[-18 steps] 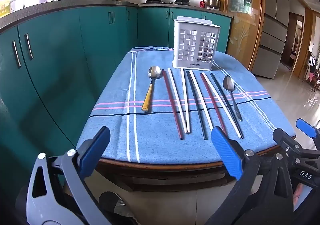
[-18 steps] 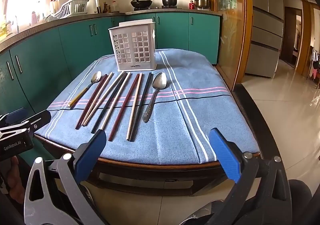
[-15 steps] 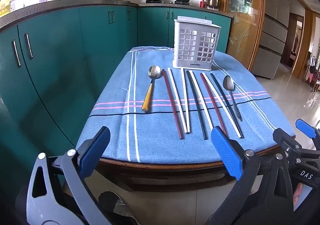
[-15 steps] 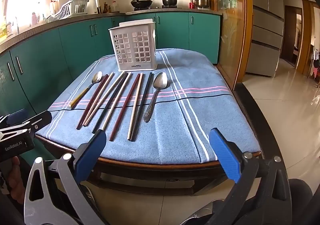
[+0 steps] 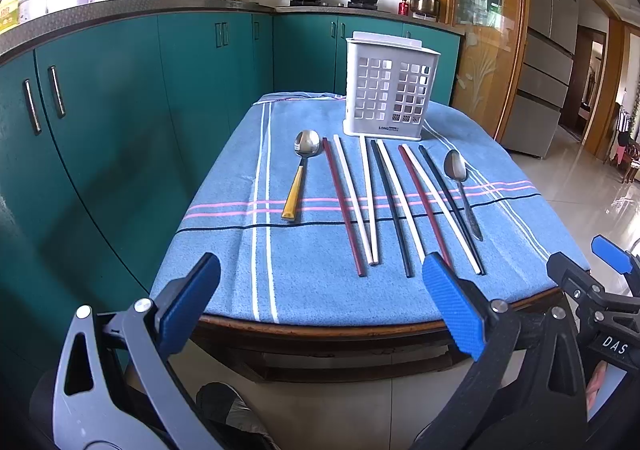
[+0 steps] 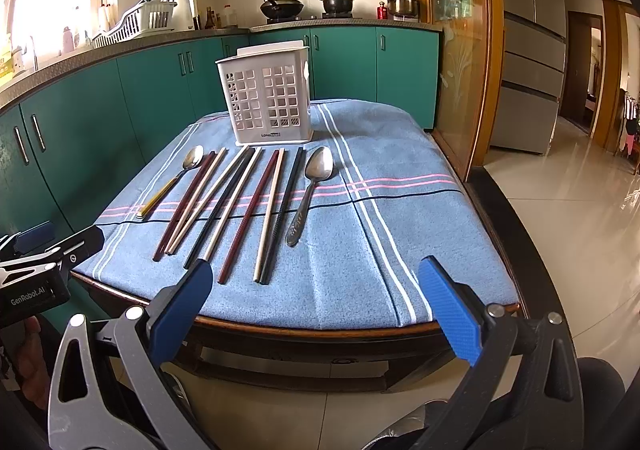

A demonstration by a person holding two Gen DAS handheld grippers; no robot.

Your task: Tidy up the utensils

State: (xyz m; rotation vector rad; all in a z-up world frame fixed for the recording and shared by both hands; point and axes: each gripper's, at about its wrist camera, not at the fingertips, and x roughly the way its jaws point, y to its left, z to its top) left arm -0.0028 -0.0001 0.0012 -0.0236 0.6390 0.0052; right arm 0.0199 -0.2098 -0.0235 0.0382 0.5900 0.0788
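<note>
Utensils laid out before a white holder on the tabletop.
Chopsticks (image 5: 370, 202) and two spoons (image 5: 301, 170) are lined on the blue cloth (image 5: 312, 250) below the holder (image 5: 390, 90); left gripper (image 5: 320, 300) and right gripper (image 6: 316, 300) fingers are held wide, empty.

A matt, nubby blue cloth (image 5: 320, 282) covers the table (image 5: 320, 330), whose edge shows glossy dark wood. The holder (image 5: 390, 90) is perforated white plastic. Both spoons (image 6: 318, 170) have shiny metal bowls; one handle (image 5: 294, 196) looks yellow, smooth. The chopsticks (image 5: 370, 206) look smooth. The floor (image 6: 580, 218) is glossy tile
</note>
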